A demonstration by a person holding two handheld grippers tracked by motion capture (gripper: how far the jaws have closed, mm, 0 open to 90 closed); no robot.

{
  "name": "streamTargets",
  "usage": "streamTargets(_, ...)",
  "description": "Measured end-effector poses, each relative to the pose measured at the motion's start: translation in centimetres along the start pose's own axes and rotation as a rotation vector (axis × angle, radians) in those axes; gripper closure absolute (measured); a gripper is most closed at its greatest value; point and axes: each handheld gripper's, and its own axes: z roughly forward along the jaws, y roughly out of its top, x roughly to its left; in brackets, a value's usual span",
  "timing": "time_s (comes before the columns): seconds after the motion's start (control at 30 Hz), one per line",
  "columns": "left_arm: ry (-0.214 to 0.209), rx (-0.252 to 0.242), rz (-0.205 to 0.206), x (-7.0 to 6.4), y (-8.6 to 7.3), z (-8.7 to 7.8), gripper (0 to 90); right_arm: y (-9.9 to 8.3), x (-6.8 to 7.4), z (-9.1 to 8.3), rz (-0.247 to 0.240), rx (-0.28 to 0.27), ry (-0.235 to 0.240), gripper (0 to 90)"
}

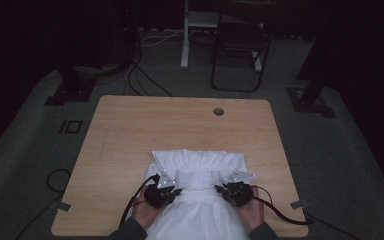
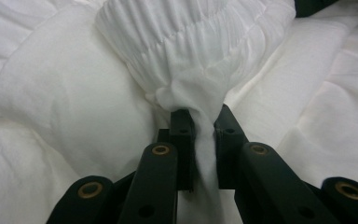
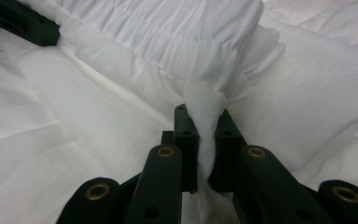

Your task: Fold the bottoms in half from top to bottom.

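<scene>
Each claw, left claw (image 1: 175, 191) and right claw (image 1: 222, 189), is clenched on one end of the white garment's (image 1: 200, 165) gathered band (image 1: 197, 179), which lies crosswise between them on the table (image 1: 130, 130).

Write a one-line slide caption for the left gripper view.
Left tool shut on a bunch of gathered white garment.

I see bare wooden table (image 1: 130, 130) open beyond and left of the white garment (image 1: 200, 165); only the small round hole (image 1: 218, 111) marks the far edge, and nothing blocks that path.
</scene>
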Motion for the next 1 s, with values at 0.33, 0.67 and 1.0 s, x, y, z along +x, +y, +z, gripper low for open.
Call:
streamTargets(0.33,0.013,-0.032,-0.027,3.5,1.4,2.0,82.1,1.8,-2.3,2.8,0.018,-0.005,-0.008,83.6)
streamTargets(0.67,0.063,-0.023,-0.045,7.4,4.0,3.9,82.1,5.1,-5.4,5.8,0.075,0.007,-0.002,83.7)
streamTargets(1.0,0.121,-0.023,-0.117,11.4,6.7,6.1,82.1,9.0,-7.9,9.1,0.110,0.021,-0.066,83.8)
